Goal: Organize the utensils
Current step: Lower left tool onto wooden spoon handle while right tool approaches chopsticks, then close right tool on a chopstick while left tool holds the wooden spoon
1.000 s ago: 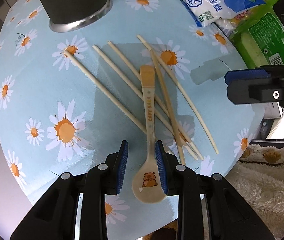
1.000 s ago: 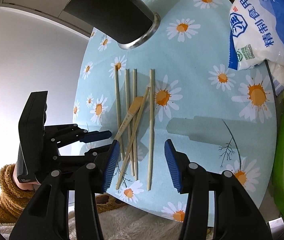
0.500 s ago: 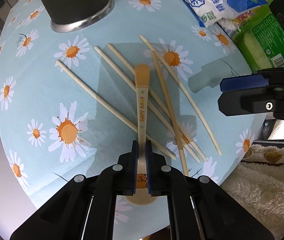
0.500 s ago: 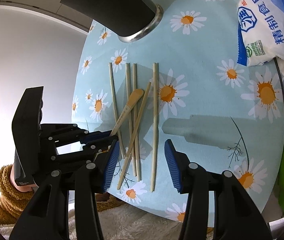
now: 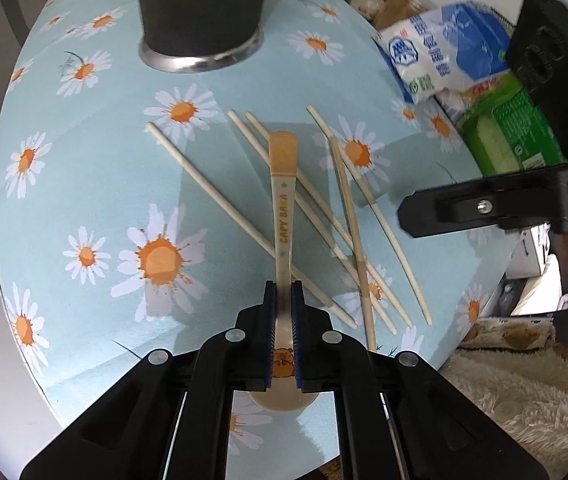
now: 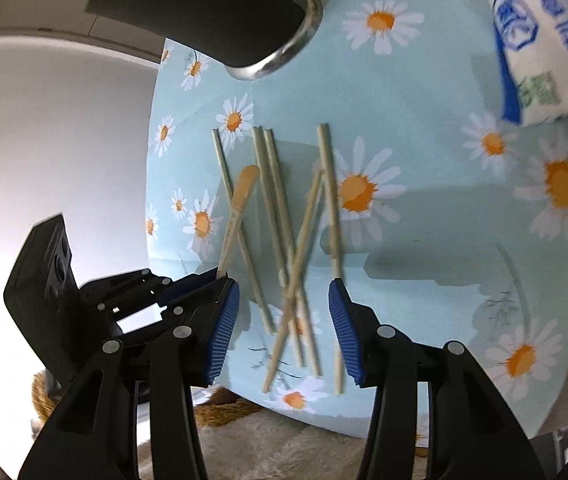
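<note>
We have our left gripper [image 5: 283,298] clamped on the neck of the spoon [image 5: 283,204], where a second ago its jaws stood apart on either side of the bowl — so the spoon is now secured and, in our judgement, ready to be lifted out of the pile. The printed bowl sits between and behind the pads, and the handle runs forward from them across the chopsticks [image 5: 348,216], its orange tip pointing toward the black cup [image 5: 202,8]. The spoon crosses over at least two of the sticks, so we would raise it gently to avoid dragging them. Our right gripper [image 6: 284,320] has been closing a little, yet its blue pads press on nothing: it hangs with jaws apart over the near ends of the chopsticks, several of which lie between the pads in its own view, one crossing the others. All the sticks fan away from the spoon toward the cup, which stands well beyond their far tips on the daisy tablecloth [image 5: 84,184] — likely where the utensils belong. To the right of the spoon, past the outermost stick, lie a blue-and-white bag [image 5: 440,68] and a green packet [image 5: 512,132].
</note>
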Tool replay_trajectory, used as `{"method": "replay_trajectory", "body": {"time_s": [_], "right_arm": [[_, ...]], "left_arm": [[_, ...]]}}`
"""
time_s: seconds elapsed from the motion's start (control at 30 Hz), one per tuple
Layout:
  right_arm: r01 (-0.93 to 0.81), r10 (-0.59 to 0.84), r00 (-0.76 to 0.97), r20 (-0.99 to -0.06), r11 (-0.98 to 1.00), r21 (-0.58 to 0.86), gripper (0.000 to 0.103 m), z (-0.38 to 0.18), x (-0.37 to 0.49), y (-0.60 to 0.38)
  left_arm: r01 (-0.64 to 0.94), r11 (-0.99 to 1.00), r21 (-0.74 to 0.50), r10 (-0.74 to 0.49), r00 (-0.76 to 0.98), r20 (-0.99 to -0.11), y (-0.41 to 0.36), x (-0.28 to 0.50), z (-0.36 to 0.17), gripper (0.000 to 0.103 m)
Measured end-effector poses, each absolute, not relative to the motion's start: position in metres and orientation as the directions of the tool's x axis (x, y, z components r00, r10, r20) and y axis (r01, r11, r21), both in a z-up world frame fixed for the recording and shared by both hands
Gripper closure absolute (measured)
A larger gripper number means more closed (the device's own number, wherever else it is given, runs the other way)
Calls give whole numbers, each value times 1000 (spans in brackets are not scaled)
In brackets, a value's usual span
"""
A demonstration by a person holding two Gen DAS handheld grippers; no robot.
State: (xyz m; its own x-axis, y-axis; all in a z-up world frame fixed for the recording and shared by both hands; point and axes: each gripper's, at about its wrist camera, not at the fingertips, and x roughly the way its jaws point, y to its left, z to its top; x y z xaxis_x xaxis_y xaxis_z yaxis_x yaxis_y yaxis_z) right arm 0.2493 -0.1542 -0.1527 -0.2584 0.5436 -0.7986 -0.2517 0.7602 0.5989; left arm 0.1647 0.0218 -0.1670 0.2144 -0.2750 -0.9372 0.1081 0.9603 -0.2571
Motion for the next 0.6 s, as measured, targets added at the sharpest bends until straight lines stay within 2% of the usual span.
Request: {"method": "replay_trajectory", "body": {"time_s": [0.03, 0.27, 0.47, 0.6], "right_arm": [[-221, 542, -274, -794, 769, 600, 62, -157, 250, -152], [-158, 485, -250, -838, 834, 529, 77, -169, 257, -140], [-125, 407, -216, -888, 890, 439, 86, -177, 260, -129], [-124, 369, -187, -911, 911, 394, 86, -176, 258, -121]], "left_arm": [[104, 959, -262, -279, 223, -934, 24, 162, -167, 97], [79, 945, -317, -326, 282, -902, 52, 141, -155, 97], [86, 931, -353, -362, 313, -878, 65, 130, -152, 97], [97, 919, -382, -392, 313, -865, 71, 125, -156, 97]]}}
